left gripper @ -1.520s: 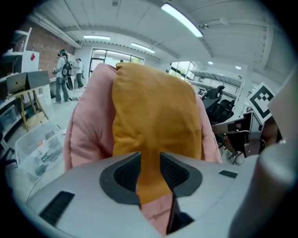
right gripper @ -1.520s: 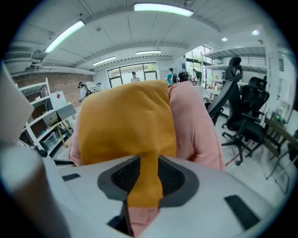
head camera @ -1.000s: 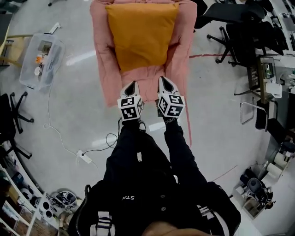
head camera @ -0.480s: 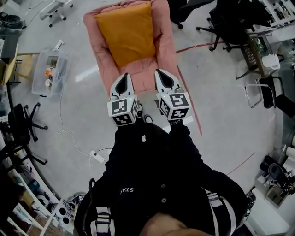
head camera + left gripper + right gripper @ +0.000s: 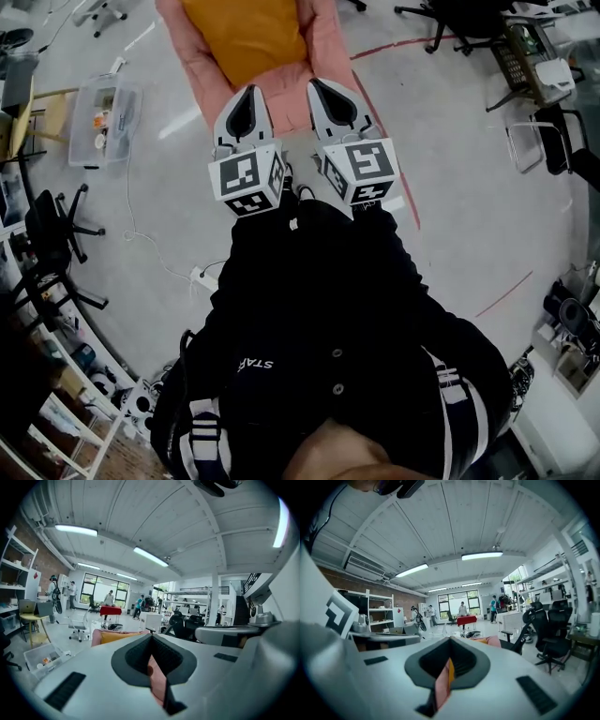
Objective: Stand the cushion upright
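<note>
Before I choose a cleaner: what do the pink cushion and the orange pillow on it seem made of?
The pink cushion looks like soft matte fabric over padding, by its puffy, wrinkled edges. The orange pillow seems smooth matte cloth, stuffed; it bulges gently without shine. Exact fibres can't be told.

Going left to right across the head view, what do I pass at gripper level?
Clear plastic bin → left hand-held gripper → right hand-held gripper → metal-framed chair. The pink cushion spans both grippers, so it's left out.
</note>
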